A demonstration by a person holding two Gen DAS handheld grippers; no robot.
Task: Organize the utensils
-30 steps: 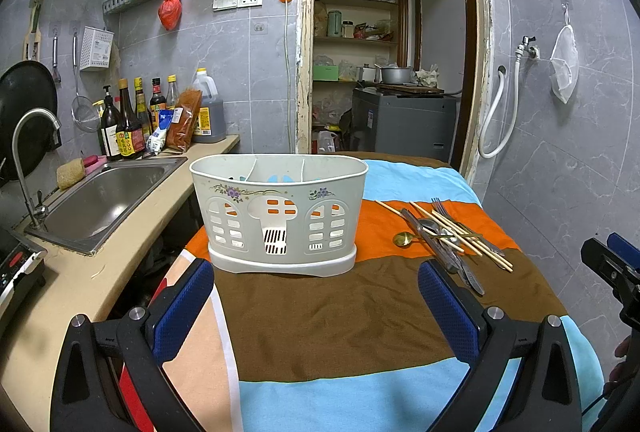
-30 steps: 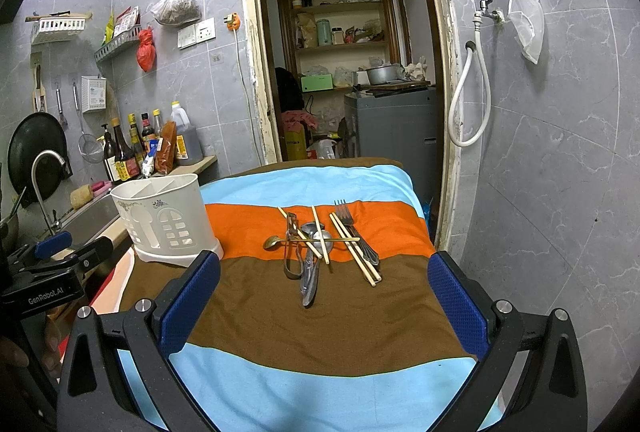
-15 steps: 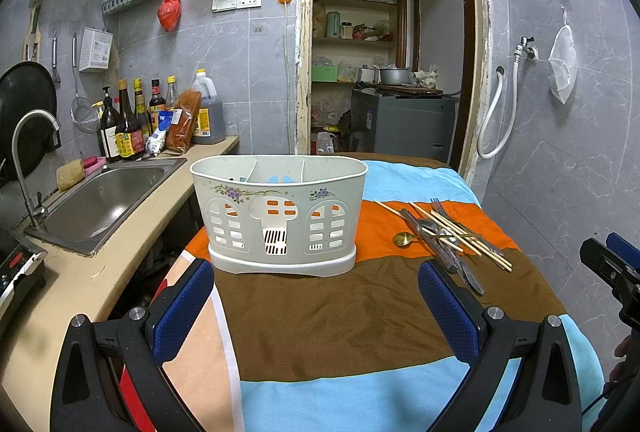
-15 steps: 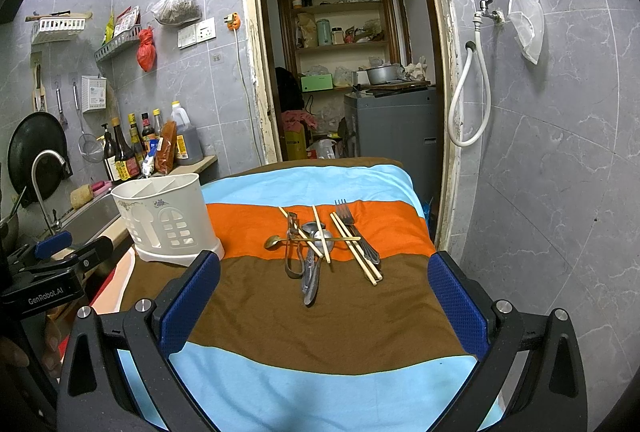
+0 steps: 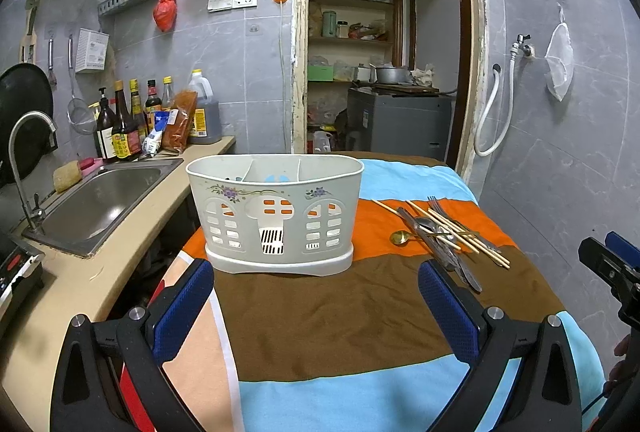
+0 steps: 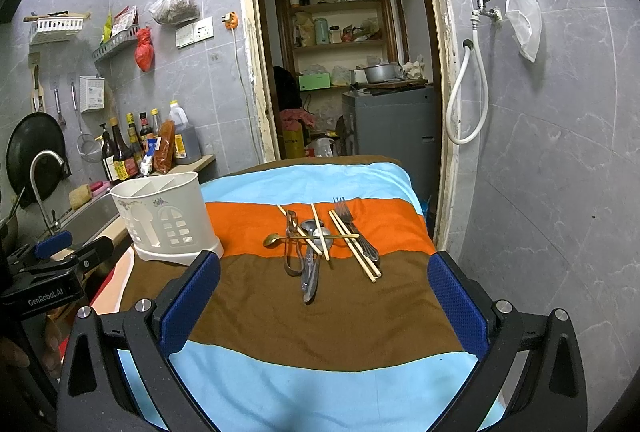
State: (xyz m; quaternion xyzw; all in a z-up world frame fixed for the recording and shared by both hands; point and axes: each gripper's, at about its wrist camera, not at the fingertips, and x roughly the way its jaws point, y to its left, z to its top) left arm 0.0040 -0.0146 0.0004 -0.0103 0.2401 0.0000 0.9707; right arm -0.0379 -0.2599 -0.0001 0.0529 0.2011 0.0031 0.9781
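Cream plastic caddy, floral-printed with arched cutouts, stands upright; both claws gape wide.

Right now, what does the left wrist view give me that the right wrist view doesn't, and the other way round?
Only the left wrist view looks into the sink basin and squarely at the front of the white caddy, with the open left gripper just short of it. Only the right wrist view shows the utensil pile head-on: fork, gold spoon and chopsticks crossing, ahead of the open right gripper. Both show the caddy, the pile and the striped cloth.
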